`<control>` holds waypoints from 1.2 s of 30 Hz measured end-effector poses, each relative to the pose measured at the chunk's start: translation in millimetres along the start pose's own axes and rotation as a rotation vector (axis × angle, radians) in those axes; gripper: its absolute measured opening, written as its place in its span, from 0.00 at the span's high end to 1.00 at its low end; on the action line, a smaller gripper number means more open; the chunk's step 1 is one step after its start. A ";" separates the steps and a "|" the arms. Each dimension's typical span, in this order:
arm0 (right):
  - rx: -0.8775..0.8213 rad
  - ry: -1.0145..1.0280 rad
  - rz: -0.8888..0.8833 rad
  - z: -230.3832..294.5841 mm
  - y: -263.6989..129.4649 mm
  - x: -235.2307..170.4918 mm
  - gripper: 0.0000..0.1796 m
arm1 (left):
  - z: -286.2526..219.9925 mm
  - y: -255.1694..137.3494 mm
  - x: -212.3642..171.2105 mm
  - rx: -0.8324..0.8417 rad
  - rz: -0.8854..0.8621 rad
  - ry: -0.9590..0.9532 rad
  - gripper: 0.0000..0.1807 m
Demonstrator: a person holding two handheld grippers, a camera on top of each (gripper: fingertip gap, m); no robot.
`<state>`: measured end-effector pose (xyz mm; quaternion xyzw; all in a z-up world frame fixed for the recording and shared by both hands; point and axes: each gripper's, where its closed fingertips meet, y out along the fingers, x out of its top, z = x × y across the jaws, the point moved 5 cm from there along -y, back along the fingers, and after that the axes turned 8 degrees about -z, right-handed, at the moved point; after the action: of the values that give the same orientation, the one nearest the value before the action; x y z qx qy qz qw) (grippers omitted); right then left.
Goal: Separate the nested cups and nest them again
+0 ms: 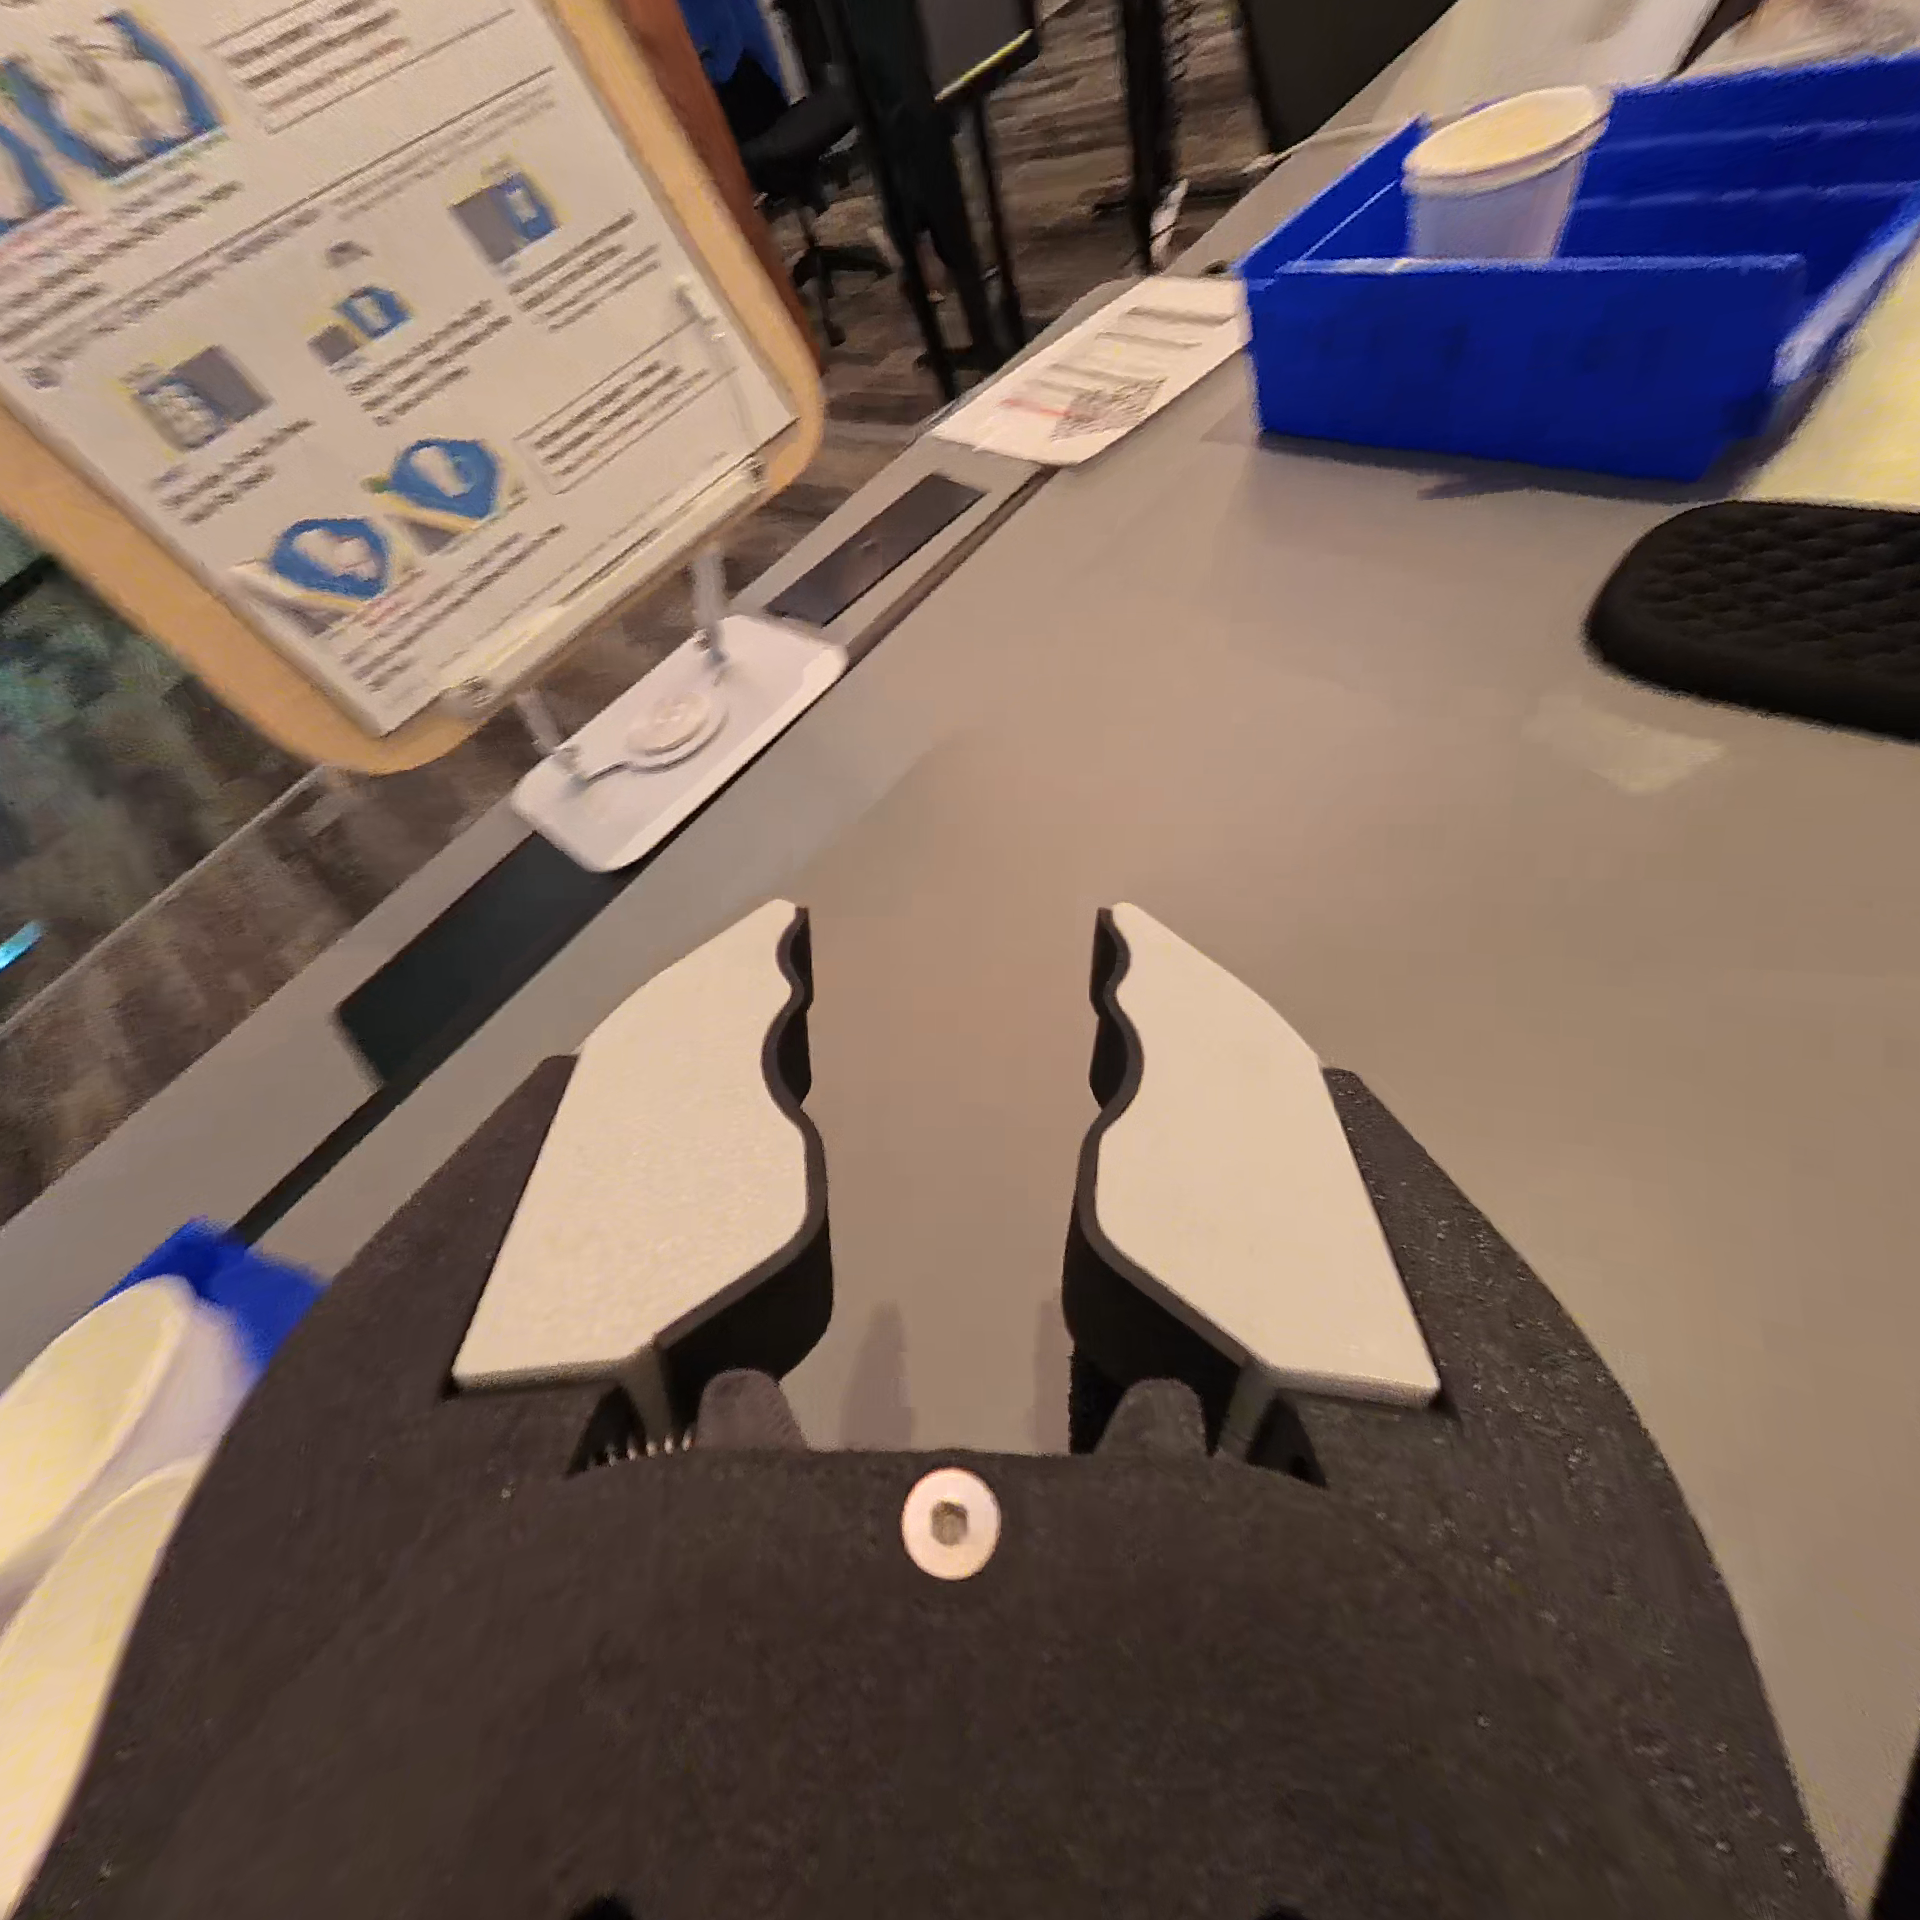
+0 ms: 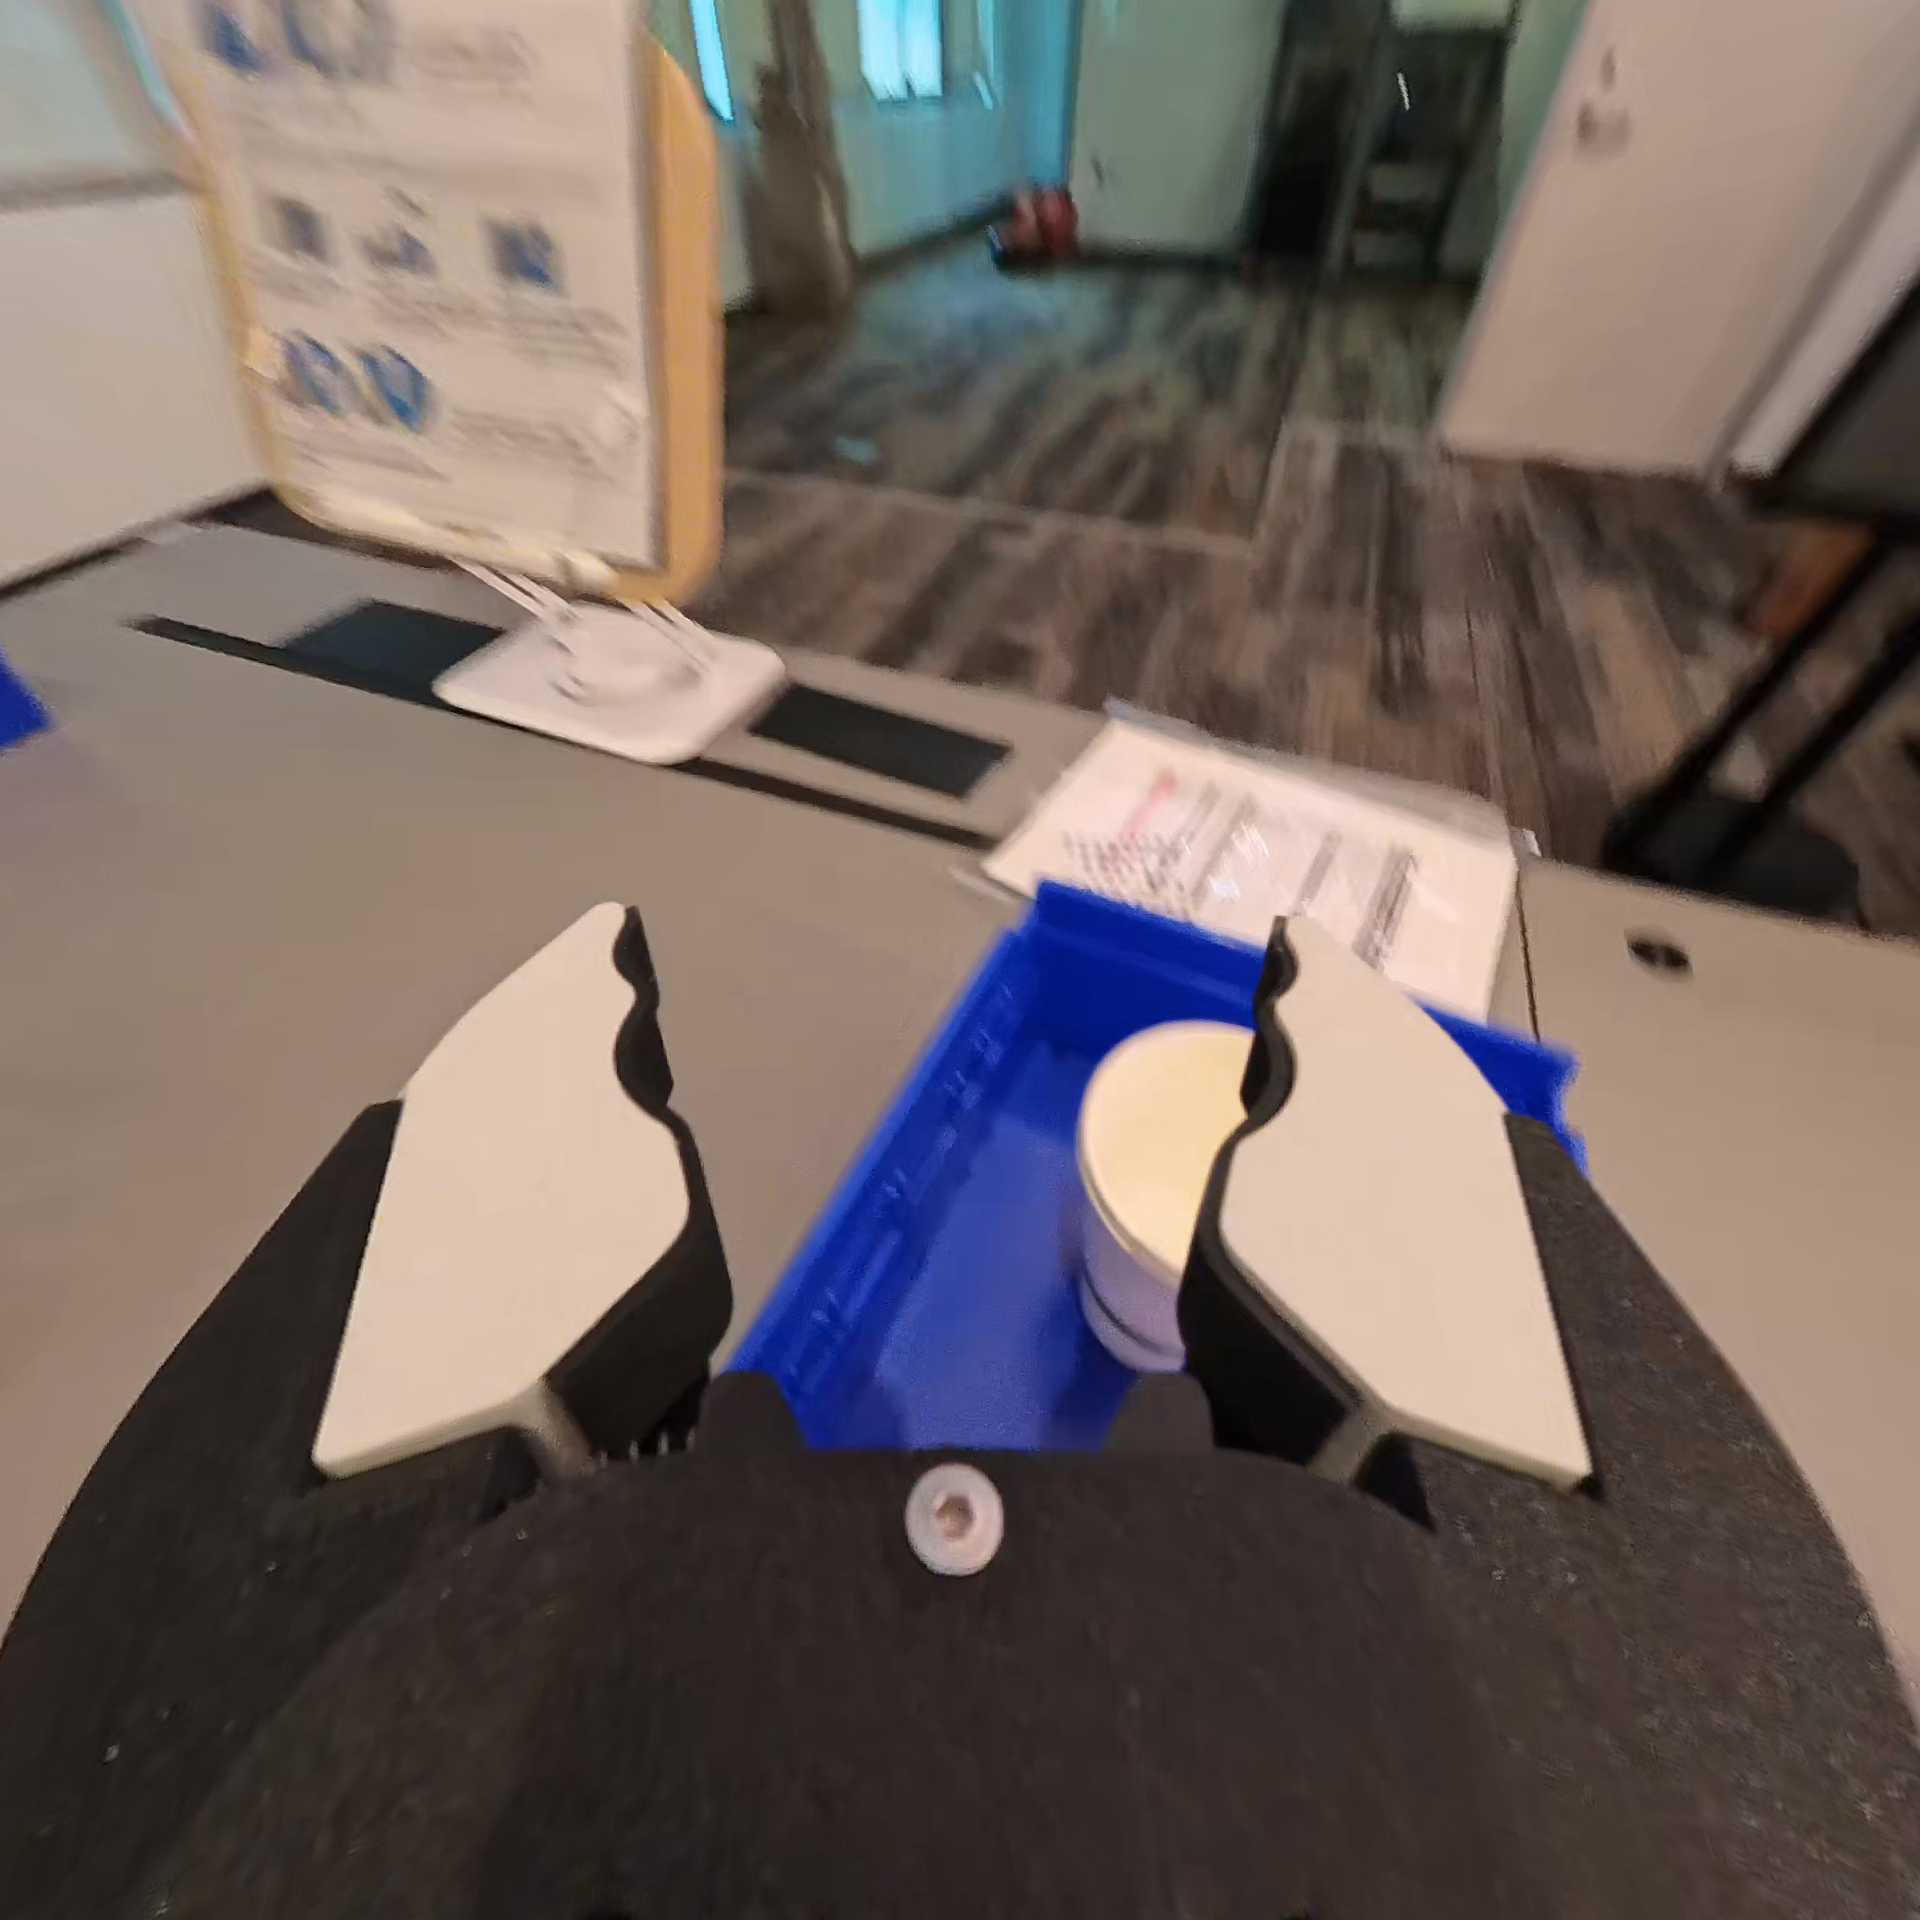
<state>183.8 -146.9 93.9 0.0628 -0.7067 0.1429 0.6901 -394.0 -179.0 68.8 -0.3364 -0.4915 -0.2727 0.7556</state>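
a grey table (image 1: pixel 1299 935) fills most of both views, and past its far edge there is a floor with dark stripes (image 2: pixel 1039 416). the pictures are a bit blurry.

in the left wrist view, the left gripper (image 1: pixel 951 920) is at the bottom middle of the frame. its two pale fingers (image 1: pixel 665 1164) are apart with a small gap, and only bare table shows between them. it holds nothing. in the upper right of the frame sits a blue bin (image 1: pixel 1538 343) with a white cup (image 1: pixel 1496 171) standing up inside it. a black mat (image 1: pixel 1766 613) lies at the right edge. a sheet of paper (image 1: pixel 1101 374) lies just left of the bin. in the upper left a board with a printed page (image 1: pixel 343 312) stands tilted on a white stand (image 1: pixel 675 738). at the lower left edge there is something white and blue, too blurry to tell.

in the right wrist view, the right gripper (image 2: pixel 956 925) is at the bottom middle, and its fingers (image 2: pixel 520 1195) are spread wide apart. it holds nothing. the blue bin (image 2: pixel 935 1195) is below and between the fingers, a little to the right. the white cup (image 2: pixel 1153 1143) stands in the bin with its open top up, partly hidden behind the right finger. i cannot tell if the finger touches it. a line around its side hints at one cup inside another. the paper (image 2: pixel 1247 842) lies just past the bin, and the board (image 2: pixel 436 260) is in the upper left.
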 end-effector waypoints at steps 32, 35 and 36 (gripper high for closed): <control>0.302 -0.123 -0.010 65.3 21.1 14.5 0.45 | 172.4 -73.1 -156.4 0.014 0.937 0.330 0.81; 0.308 -0.113 -0.007 64.5 21.7 12.9 0.45 | 170.1 -68.6 -165.7 -0.024 0.967 0.319 0.85; 0.310 -0.110 -0.004 64.0 21.9 12.1 0.45 | 169.7 -67.5 -168.6 -0.032 0.977 0.320 0.85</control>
<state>115.8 -143.2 103.0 0.1776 -0.7127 0.2451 0.6328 -601.1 -75.7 -21.8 -0.4922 -0.1509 0.0564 0.8554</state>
